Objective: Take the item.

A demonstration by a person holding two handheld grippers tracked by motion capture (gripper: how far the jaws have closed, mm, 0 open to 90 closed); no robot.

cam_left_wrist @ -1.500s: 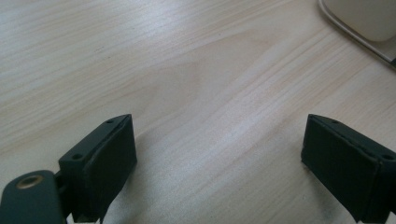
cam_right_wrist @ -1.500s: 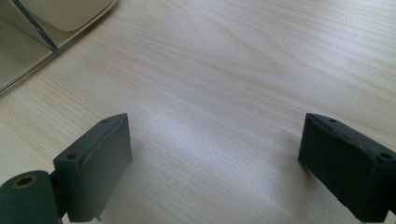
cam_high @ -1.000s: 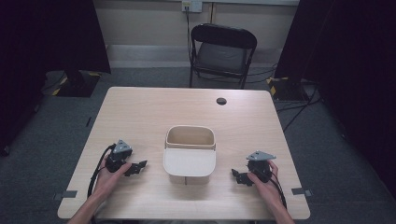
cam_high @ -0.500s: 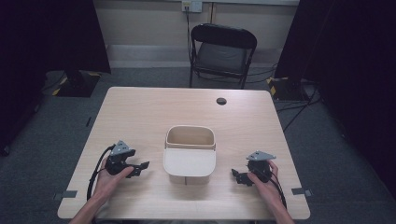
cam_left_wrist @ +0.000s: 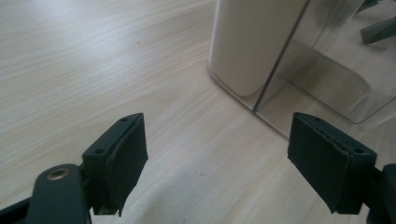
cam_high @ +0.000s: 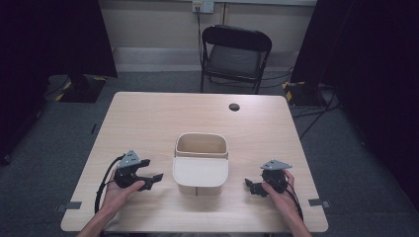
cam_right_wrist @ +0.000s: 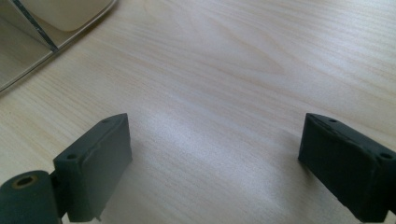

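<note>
We see both tongs gaping, empty — left gripper [cam_high: 154,177] lower left, right gripper [cam_high: 251,186] lower right — flanking the beige bin [cam_high: 200,163], apparently not touching it.

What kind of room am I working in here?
Probably a recording studio or lab: black curtains flank a lone wooden table, a folding chair behind it, cables across grey carpet.

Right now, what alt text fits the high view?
A person's hands hold the left claw and right claw, both open, on either side of a beige bin on a light wooden table. A black folding chair stands beyond.
</note>
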